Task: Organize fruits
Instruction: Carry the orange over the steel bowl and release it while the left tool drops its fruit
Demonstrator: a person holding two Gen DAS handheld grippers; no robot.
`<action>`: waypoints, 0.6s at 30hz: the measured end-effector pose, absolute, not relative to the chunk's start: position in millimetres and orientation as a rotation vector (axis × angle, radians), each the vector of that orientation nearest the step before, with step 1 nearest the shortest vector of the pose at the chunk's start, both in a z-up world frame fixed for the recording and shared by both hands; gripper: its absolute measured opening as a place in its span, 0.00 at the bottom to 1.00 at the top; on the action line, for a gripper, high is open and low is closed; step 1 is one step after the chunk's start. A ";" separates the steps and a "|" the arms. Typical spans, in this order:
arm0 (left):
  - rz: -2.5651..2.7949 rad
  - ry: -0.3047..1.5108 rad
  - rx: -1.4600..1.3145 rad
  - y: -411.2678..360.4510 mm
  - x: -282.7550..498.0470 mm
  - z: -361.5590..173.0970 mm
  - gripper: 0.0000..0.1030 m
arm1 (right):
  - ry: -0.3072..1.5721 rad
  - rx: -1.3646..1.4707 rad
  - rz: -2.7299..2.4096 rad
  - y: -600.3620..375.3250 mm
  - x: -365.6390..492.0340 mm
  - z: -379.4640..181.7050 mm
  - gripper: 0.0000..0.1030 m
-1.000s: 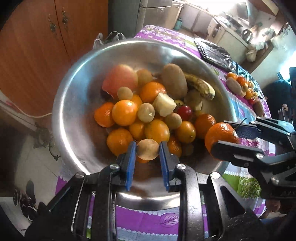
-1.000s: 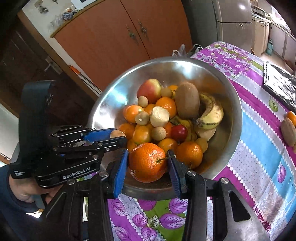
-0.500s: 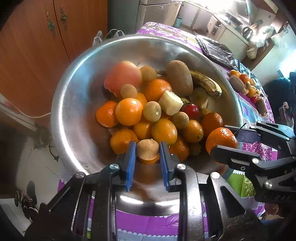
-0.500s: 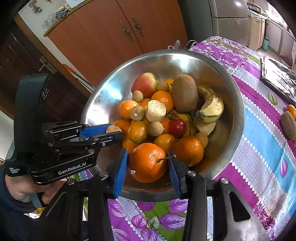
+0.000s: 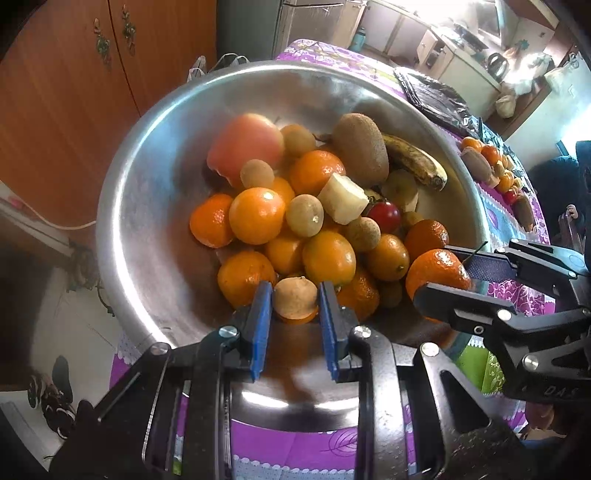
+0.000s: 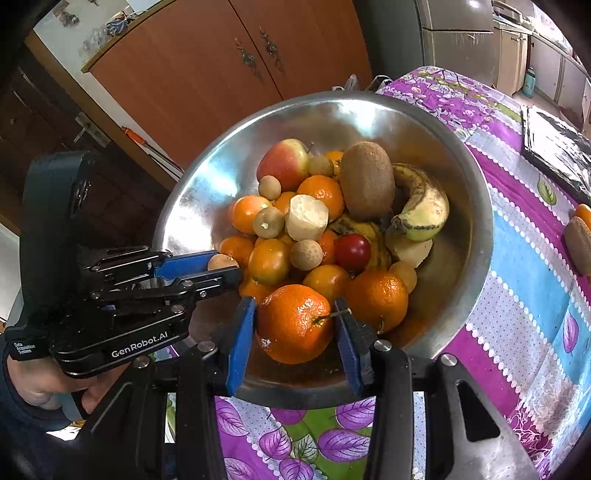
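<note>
Steel bowl (image 5: 155,147) brims with fruit, left tool (image 5: 295,306) pinching a small brown longan (image 5: 295,297), right tool (image 6: 295,325) clamping a tangerine (image 6: 293,323) — best lift both straight, gently, clear of the rim.

White lettering reading "GenRobot.AI" is showing on the black body of the left gripper (image 6: 221,271), seen from the right wrist view; a small white label at its rear end is carrying tiny print, apparently "Data Acquisition System".

place: home kitchen | cues: wooden cupboards (image 6: 229,74), fridge (image 6: 454,33), counter with kettle (image 5: 495,62)
</note>
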State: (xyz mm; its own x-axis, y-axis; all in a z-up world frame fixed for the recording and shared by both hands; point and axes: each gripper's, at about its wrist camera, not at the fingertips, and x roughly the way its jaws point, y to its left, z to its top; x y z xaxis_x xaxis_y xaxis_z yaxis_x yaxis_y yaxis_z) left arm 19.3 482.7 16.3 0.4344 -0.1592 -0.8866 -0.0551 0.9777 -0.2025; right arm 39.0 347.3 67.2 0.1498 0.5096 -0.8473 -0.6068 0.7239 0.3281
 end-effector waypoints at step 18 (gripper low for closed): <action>-0.035 1.122 -0.204 483.3 21.5 16.3 0.43 | 1.147 -0.059 0.786 340.3 40.1 74.0 0.46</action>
State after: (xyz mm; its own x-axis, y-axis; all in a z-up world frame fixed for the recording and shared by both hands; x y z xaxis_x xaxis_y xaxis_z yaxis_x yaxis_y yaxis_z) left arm 21.6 483.3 16.3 0.4351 -0.1305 -0.8909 -0.0749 0.9808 -0.1802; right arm 40.1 340.3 74.0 0.1798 0.5268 -0.8307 -0.5843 0.7366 0.3407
